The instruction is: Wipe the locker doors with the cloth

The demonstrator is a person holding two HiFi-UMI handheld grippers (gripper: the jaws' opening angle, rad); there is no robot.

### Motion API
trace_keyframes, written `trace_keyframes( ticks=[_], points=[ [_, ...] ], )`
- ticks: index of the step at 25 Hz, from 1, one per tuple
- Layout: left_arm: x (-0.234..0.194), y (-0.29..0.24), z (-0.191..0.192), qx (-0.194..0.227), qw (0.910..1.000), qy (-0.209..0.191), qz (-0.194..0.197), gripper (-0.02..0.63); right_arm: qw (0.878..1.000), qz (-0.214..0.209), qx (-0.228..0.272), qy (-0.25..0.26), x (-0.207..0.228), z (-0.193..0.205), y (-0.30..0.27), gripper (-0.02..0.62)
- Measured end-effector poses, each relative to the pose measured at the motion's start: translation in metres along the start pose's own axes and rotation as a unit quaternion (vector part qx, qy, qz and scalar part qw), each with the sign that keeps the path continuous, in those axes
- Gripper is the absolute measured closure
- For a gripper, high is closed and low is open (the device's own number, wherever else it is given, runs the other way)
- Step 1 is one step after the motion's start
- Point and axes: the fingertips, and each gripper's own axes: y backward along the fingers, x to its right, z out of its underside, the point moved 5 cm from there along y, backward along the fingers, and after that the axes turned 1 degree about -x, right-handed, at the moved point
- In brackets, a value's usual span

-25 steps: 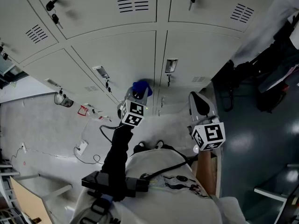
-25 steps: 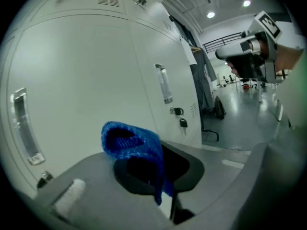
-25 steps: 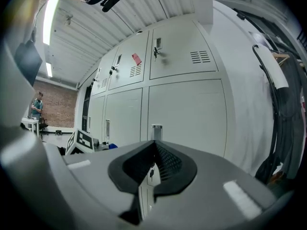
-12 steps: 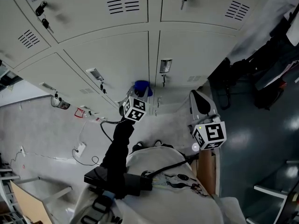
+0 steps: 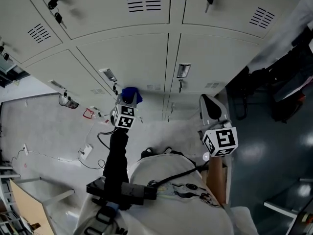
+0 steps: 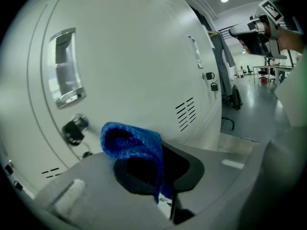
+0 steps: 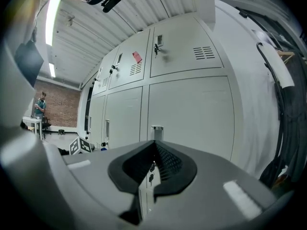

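- No word, number or brand can be read in any view.
- The left marker cube (image 5: 124, 117) and the right marker cube (image 5: 220, 141) bear only black-and-white square patterns.
- The red tag (image 7: 137, 57) on the locker doors (image 5: 132, 58) is too small to read.
- The door label holder (image 5: 183, 70) shows no legible print.

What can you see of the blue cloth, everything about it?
The blue cloth is a small, terry-looking rag, bunched and folded over, pinched in the shut jaws of the left gripper. Its bulk sticks out past the jaw tips. It is held close to a grey locker door; contact can't be told.
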Motion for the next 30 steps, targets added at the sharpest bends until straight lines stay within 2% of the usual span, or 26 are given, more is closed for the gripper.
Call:
trace_keyframes(
  ticks=[4,13,22,25,30],
  points=[
    [-0.028,0.011,0.018,-0.014,0.9989,0.023,-0.039,0.581,1.0,-0.006,0.001,-0.002,-0.003,0.0,-0.004,0.594],
    [-0.048,0.021,0.033,-0.029,0.9955,0.047,-0.077,0.581,1.0,-0.012,0.001,-0.003,-0.009,0.0,-0.002,0.594],
    [-0.014,0.051,0.032,-0.028,0.9972,0.045,-0.053,0.581,0.999,-0.029,-0.005,-0.02,-0.014,0.014,0.004,0.594],
    [0.003,0.076,0.024,-0.015,0.9966,0.069,-0.043,0.581,0.999,-0.036,-0.009,-0.033,-0.016,0.025,0.003,0.594],
    [0.026,0.126,0.007,0.052,0.99,0.13,-0.022,0.581,0.998,-0.047,-0.017,-0.047,-0.037,0.039,0.004,0.594]
  ],
)
